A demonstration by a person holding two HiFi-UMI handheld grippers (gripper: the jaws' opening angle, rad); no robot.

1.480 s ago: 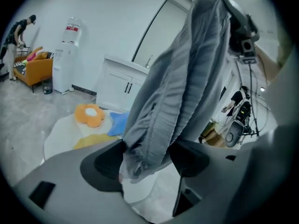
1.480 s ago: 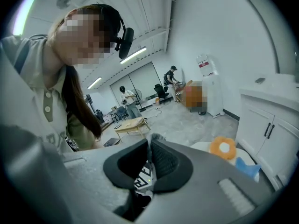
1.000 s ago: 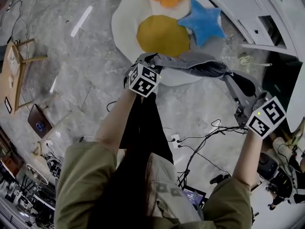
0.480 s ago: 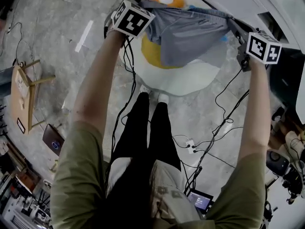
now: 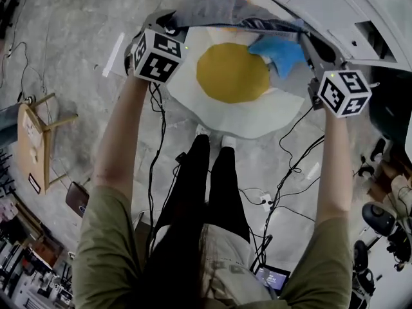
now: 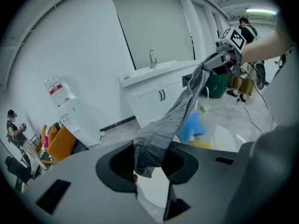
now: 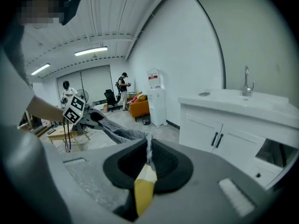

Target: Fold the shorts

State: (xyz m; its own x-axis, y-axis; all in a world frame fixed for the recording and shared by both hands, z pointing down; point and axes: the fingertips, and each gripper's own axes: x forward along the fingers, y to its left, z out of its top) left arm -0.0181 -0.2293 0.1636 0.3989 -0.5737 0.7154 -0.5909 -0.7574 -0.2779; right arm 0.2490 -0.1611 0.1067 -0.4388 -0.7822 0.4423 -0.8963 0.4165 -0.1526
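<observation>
- Head view: my left gripper (image 5: 166, 28) and right gripper (image 5: 308, 40) hold the grey shorts (image 5: 219, 8) stretched in the air above the rug (image 5: 257, 118).
- Both sets of fingers are clamped on the cloth, one at each end.

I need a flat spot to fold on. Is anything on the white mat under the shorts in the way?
Yes. A round yellow cushion lies in the middle of the white mat, with a blue star cushion beside it, both roughly below the held-up shorts.
</observation>
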